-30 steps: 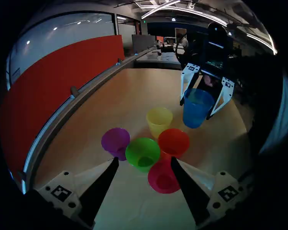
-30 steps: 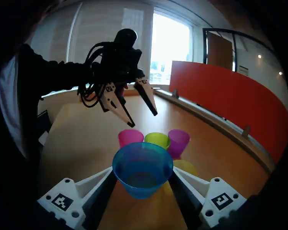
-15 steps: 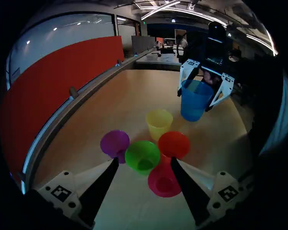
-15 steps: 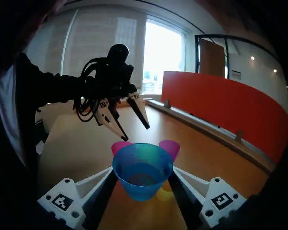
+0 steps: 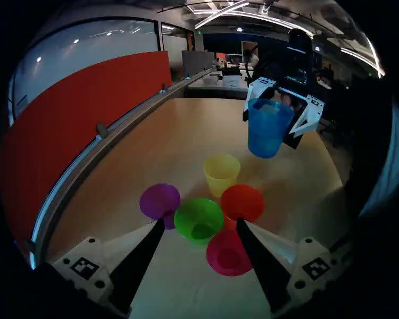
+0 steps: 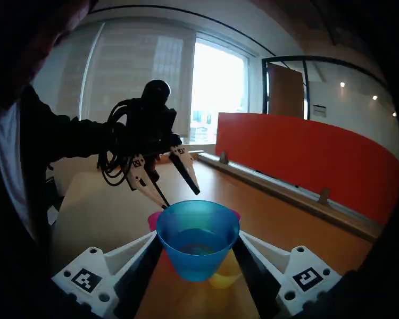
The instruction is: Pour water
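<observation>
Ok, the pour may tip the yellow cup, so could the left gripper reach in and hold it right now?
Probably not straight in: the green cup, red cup and pink cup stand between the open left gripper and the yellow cup. From above it looks free.

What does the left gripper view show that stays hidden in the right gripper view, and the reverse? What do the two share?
Left gripper view: the green plastic cup and the red plastic cup, standing in a cluster on the wooden table, before the open left claw.
Right gripper view: the water inside the held cup, a dark sleeve, a bright window.
Both: the blue plastic cup, gripped by the right claw above the table, and the red partition wall.
</observation>
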Available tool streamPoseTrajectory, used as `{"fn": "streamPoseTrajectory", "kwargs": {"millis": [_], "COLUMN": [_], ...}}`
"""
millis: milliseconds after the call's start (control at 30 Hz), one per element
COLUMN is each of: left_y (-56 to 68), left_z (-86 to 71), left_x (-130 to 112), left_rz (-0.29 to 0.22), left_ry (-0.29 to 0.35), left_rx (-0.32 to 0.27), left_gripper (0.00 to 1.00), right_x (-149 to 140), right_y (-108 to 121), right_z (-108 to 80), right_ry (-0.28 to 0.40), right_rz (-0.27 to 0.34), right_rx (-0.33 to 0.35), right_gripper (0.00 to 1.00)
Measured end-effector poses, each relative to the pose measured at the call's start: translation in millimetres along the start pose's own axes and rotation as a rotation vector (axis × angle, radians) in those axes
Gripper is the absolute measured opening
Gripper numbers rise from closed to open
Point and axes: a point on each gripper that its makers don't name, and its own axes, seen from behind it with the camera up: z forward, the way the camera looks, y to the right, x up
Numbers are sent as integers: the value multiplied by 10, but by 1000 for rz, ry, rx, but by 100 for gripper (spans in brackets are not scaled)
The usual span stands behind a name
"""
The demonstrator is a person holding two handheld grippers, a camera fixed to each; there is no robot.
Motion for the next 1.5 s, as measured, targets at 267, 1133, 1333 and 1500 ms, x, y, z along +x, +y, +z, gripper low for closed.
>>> {"fn": "streamPoseTrajectory", "kwargs": {"millis": [267, 1133, 1333, 1500], "left_y": [2, 32, 36, 32], "left_z": [22, 57, 122, 201], "left_x": [9, 48, 41, -1], "left_rz": [4, 9, 15, 9], "left_ry": [2, -3, -23, -48], "left_rx": [0, -27, -31, -36], "left_gripper": [100, 100, 100, 100], "right_x": [112, 414, 447, 443], "right_y": [64, 162, 178, 196], "right_z": [-3, -23, -49, -66], "right_ry": [39, 173, 191, 188], "right_rz": [4, 27, 34, 29], "right_rx": [-21, -56, -55, -63], "right_gripper": [88, 89, 89, 89]}}
